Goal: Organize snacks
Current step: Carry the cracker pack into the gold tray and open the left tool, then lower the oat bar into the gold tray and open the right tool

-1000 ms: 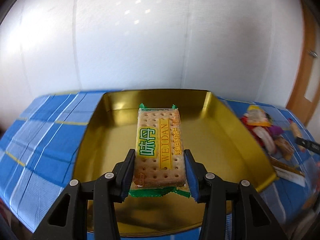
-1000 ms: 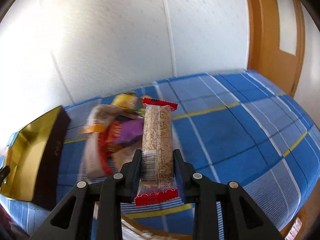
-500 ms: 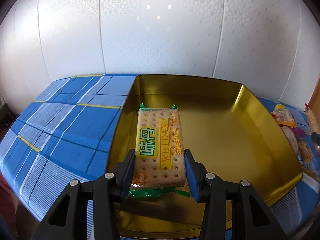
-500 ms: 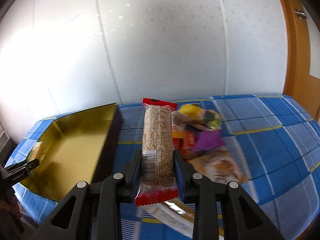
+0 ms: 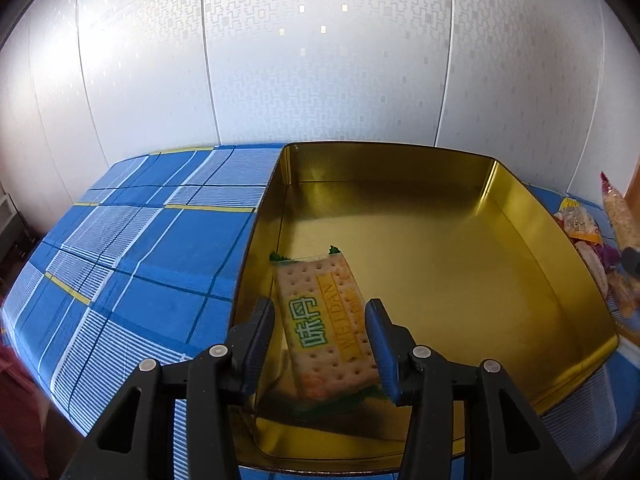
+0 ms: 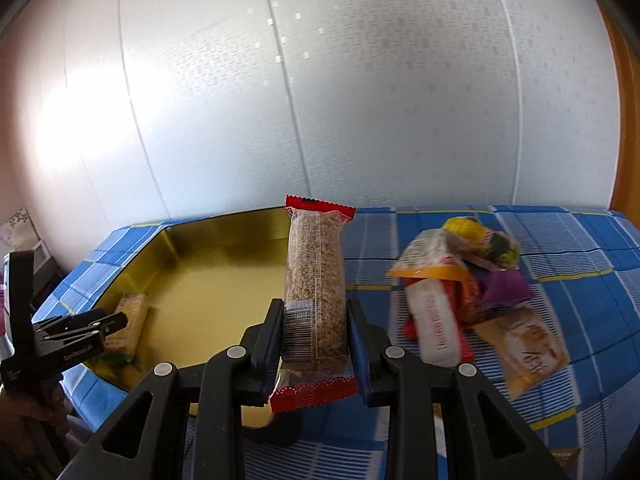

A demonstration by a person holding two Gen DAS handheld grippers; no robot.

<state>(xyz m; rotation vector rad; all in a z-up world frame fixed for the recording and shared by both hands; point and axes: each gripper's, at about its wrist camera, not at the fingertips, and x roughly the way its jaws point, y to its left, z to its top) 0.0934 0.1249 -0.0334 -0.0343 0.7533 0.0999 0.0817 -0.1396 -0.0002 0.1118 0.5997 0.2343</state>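
The left gripper (image 5: 320,340) tilts down into the gold tin (image 5: 560,264), jaws apart around the cracker pack (image 5: 328,320). The right gripper (image 6: 316,340), lower centre of frame, clamps the grain bar (image 6: 316,280).

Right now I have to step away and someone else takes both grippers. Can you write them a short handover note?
Left gripper: jaws apart around the cracker pack, which looks tilted and released in the near left corner of the gold tin.
Right gripper: shut on the grain bar, held above the tin's near edge.
Snack pile: on the blue cloth, right of the tin.
Done: crackers in the tin.
Left: place the bar, then the pile.
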